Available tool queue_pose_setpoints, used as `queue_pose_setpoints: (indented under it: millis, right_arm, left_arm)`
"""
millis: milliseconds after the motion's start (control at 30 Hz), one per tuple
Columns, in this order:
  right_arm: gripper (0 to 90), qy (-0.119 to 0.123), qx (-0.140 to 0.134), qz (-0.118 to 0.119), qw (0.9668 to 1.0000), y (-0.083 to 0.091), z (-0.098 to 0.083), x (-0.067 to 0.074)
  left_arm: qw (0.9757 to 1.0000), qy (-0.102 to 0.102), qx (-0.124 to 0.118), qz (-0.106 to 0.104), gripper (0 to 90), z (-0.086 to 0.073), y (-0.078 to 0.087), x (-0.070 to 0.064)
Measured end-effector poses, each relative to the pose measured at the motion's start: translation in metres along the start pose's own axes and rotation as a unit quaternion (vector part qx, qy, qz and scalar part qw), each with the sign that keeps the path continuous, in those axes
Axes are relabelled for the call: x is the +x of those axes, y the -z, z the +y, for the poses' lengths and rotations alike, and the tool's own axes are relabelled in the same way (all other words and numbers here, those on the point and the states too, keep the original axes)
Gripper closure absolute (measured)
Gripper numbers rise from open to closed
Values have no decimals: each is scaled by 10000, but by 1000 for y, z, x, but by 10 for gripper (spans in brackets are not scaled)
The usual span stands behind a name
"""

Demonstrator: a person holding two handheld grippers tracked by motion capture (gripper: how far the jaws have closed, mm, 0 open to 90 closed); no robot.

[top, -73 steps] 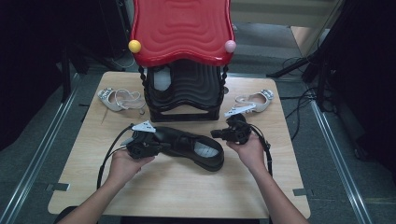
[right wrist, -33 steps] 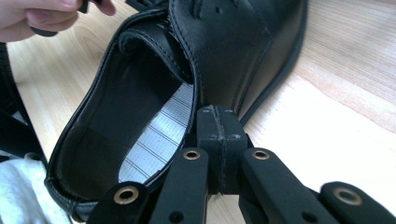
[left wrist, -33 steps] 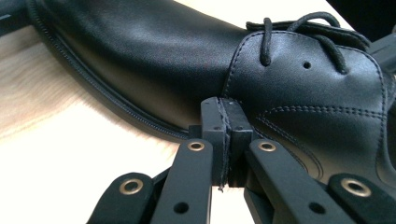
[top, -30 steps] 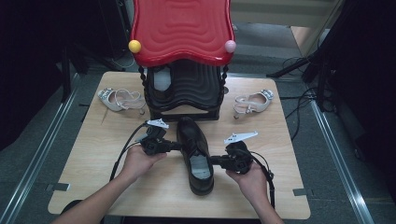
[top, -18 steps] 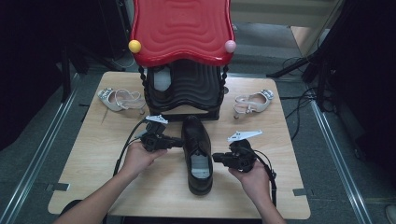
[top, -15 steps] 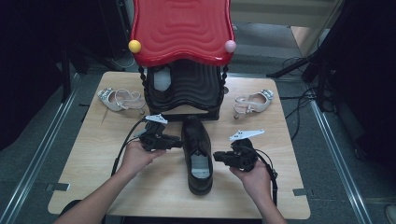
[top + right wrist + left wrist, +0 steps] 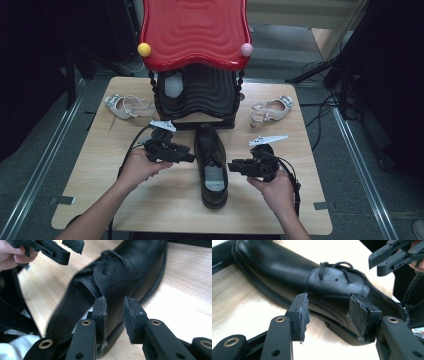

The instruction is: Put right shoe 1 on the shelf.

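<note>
A black leather lace-up shoe [image 7: 212,165] stands on the wooden table [image 7: 100,200], its toe toward the rack. My left gripper [image 7: 187,154] hovers just left of it, open; its jaws have just been opening, and in the left gripper view [image 7: 329,312] the shoe's side [image 7: 287,272] lies beyond the pads, untouched. At the shoe's right side my right gripper [image 7: 232,166] is open too, with its jaws just opening. In the right gripper view [image 7: 115,310] the shoe's flank [image 7: 120,275] shows through a narrow gap between the pads.
A black shoe rack [image 7: 195,95] with a red wavy top stands at the back, with a pale shoe [image 7: 172,85] inside. One silvery sandal [image 7: 127,106] lies left of the rack and another [image 7: 270,109] lies right of it. Cables trail on the floor at right.
The shoe, held crosswise between both grippers, was turned toe toward the rack and set down. Both grippers have let go and opened; the left one has lifted slightly.
</note>
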State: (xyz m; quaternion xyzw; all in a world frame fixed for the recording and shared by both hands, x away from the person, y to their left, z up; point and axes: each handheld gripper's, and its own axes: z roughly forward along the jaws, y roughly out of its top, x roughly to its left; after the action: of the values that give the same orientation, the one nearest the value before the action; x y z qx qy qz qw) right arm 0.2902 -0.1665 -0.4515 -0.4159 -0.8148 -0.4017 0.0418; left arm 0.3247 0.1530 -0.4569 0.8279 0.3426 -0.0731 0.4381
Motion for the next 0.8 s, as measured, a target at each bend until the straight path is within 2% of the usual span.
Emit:
queue_pose_setpoints:
  millis: [100,133,200,233,333,467,600,633,800]
  right_arm:
    - [712,62,75,51,9999,2,10,11]
    - [712,62,75,51,9999,2,10,11]
    - [711,129,221,50,9997,0,15,22]
    - [711,129,221,50,9997,0,15,22]
    - [696,197,375,59,9991,-6,19,32]
    - [676,217,620,114,9978,-20,23,41]
    - [667,298,800,104,9963,-33,28,51]
    - [661,300,935,115,9951,-40,29,57]
    - [641,275,1076,88,9938,-53,30,62]
  left_arm:
    - [9999,-108,-40,34,653,10,11,-3]
    - [9999,-123,-82,83,653,14,16,-4]
    - [9996,-83,-253,79,754,24,27,-4]
    - [9995,-93,-287,67,754,29,32,-4]
    - [9991,-235,-285,190,871,45,44,-7]
    - [9984,-333,-368,273,897,63,56,-10]
    - [9981,-425,-366,240,855,80,63,-14]
    - [9980,-442,-373,252,861,84,65,-15]
    - [9980,-461,-410,133,876,102,73,-16]
